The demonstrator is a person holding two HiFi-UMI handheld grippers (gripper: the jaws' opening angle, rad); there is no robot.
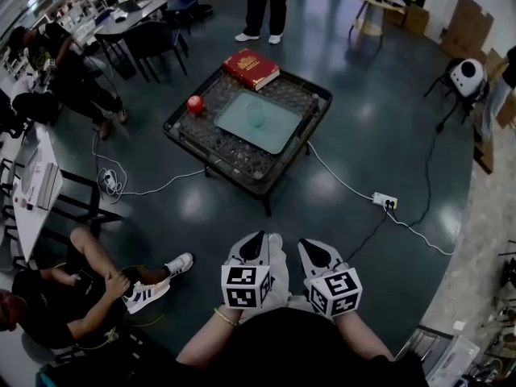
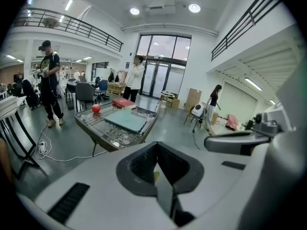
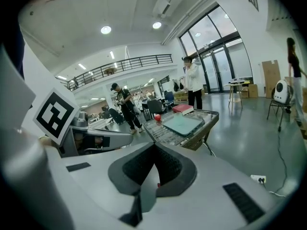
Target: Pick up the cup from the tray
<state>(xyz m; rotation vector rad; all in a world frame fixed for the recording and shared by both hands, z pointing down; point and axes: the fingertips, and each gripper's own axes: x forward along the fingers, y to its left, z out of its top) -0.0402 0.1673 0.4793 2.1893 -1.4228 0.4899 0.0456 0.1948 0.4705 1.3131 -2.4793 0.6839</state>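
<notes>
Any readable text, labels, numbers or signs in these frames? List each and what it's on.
No text can be read in any view.
Red book: cover marks too blurred to read.
Cubes on the left gripper and right gripper: black-and-white square markers, patterns only, no letters.
Cardboard boxes: no print can be made out.

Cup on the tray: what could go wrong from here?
1. The cup is pale and see-through on a tray of like colour: easy to misjudge.
2. Left gripper and right gripper are shut; unopened fingers could knock it.
3. The cable and power strip lie near the walking path: trip risk.
</notes>
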